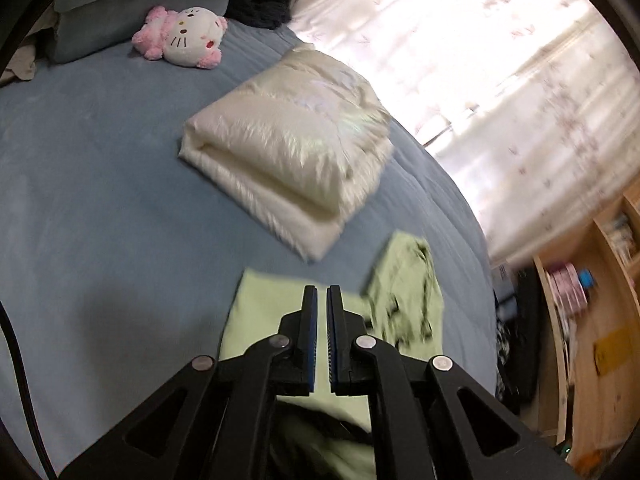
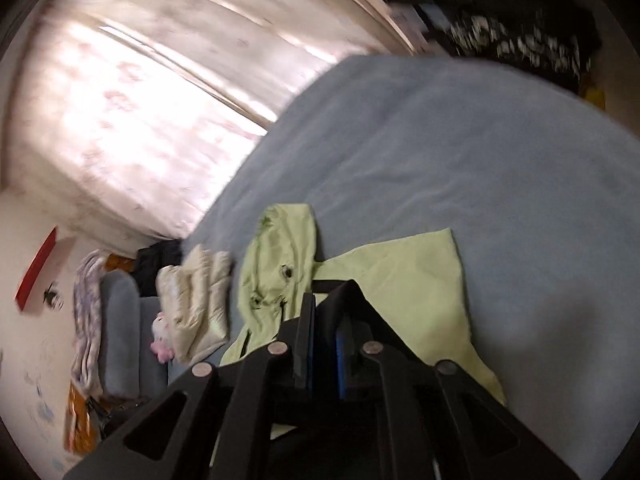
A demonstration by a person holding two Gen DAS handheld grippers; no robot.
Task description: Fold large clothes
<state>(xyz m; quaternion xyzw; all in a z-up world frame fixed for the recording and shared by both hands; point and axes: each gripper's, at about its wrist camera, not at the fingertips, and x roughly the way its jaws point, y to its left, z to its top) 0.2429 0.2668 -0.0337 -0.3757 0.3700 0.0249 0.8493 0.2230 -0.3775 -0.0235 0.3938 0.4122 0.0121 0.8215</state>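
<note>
Here, in the left wrist view, a blue bedspread [image 1: 100, 184] fills the frame. At the far left a pink and white cat plush toy [image 1: 184, 36] lies on it, close to a blue-grey pillow [image 1: 132, 8] and a dark bundle of fabric [image 1: 260, 0]. Right of the toy, toward the middle, a folded cream down jacket [image 1: 288, 152] rests flat on the bedspread. Near the camera, the light green jacket [image 1: 264, 312] lies spread on the bed, its hood end [image 1: 408, 292] blurred and crumpled to the right, just short of the cream jacket. The left gripper [image 1: 322, 296] hangs over the green cloth; its fingers stand almost together with a thin slit between the blue pads, and no cloth shows in that slit. To the right, a sunlit floral curtain [image 1: 500, 72] runs along the bed edge, and wooden shelves [image 1: 592, 300] stand at the far right.

In the right wrist view, blurred by motion, the curtain [image 2: 132, 112] sits at left above a grey cushion [image 2: 118, 328]. The cream down jacket [image 2: 196, 304] lies beside it, then the green jacket [image 2: 400, 296], with its hood [image 2: 276, 264] bunched at left and a flat panel reaching right over the bedspread [image 2: 460, 152]. The right gripper [image 2: 326, 304] has its fingers drawn close; a dark lining edge of the green jacket rises at the tips, yet whether it is pinched cannot be told.
</note>
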